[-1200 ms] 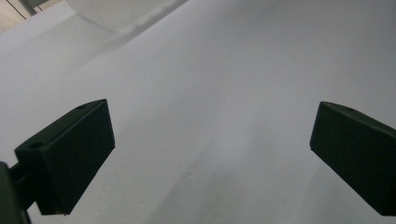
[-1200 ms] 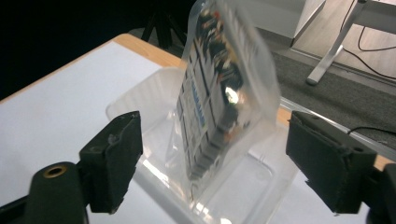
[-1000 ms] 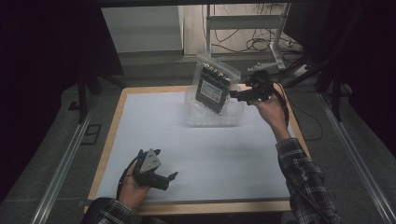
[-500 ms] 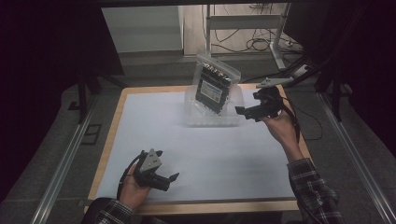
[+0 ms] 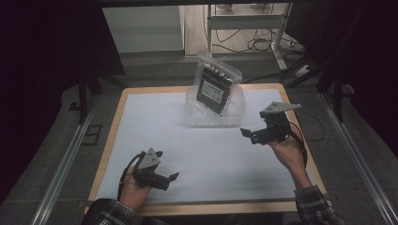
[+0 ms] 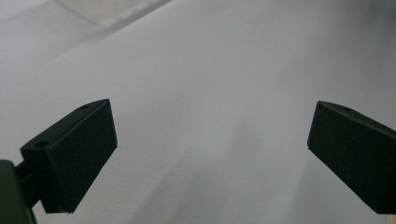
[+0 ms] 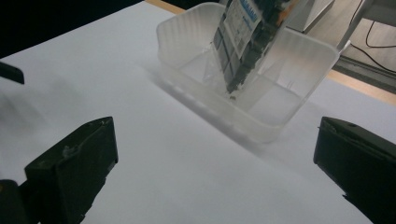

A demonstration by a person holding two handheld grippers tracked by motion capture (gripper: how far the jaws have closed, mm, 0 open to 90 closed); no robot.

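Observation:
A clear plastic bag with a black, white-labelled part inside stands tilted in a clear plastic bin at the table's far middle. My right gripper hovers to the right of the bin, apart from it. It points left, and its jaws have just been opening with nothing between them. In the right gripper view the bin and the bag lie ahead of the wide-open right gripper. My left gripper rests low near the front left, open and empty. In its own view the left gripper faces bare white surface.
A white sheet covers the wood-rimmed table. Metal rails run along the floor on both sides. Cables and a metal stand's legs lie on the floor beyond the far edge.
My right gripper has drawn back from the bag's right edge, toward the near right and lower. The bag stays standing in the bin. The left hand has kept still.

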